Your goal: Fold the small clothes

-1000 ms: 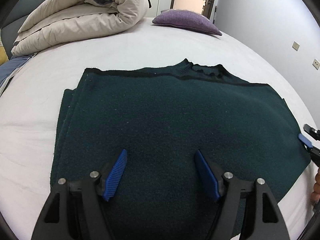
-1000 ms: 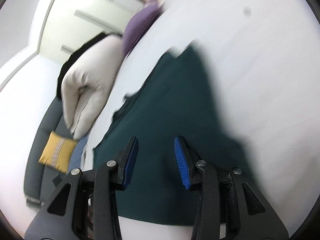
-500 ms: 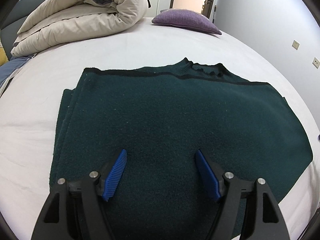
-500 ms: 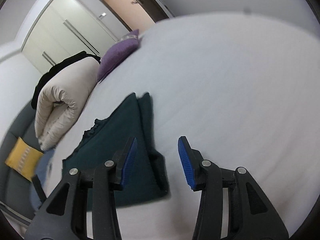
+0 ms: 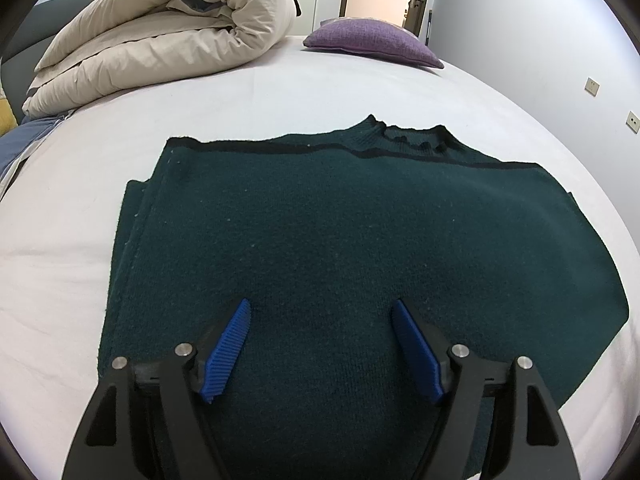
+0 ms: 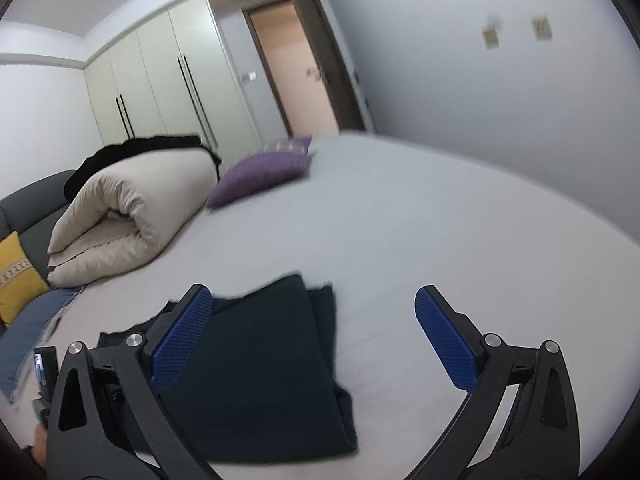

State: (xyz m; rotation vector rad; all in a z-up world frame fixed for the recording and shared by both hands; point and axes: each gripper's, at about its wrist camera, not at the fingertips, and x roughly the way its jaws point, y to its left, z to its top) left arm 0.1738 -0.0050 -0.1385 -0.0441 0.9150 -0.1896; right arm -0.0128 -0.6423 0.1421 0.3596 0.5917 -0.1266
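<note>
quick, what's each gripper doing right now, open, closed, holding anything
Left gripper: open, empty, above the dark green sweater.
Right gripper: jaws opening wide, nothing between them, sweater lying beneath.

left gripper (image 5: pixel 320 344): black frame | blue ribbed pads (image 5: pixel 226 354) (silver screws)
</note>
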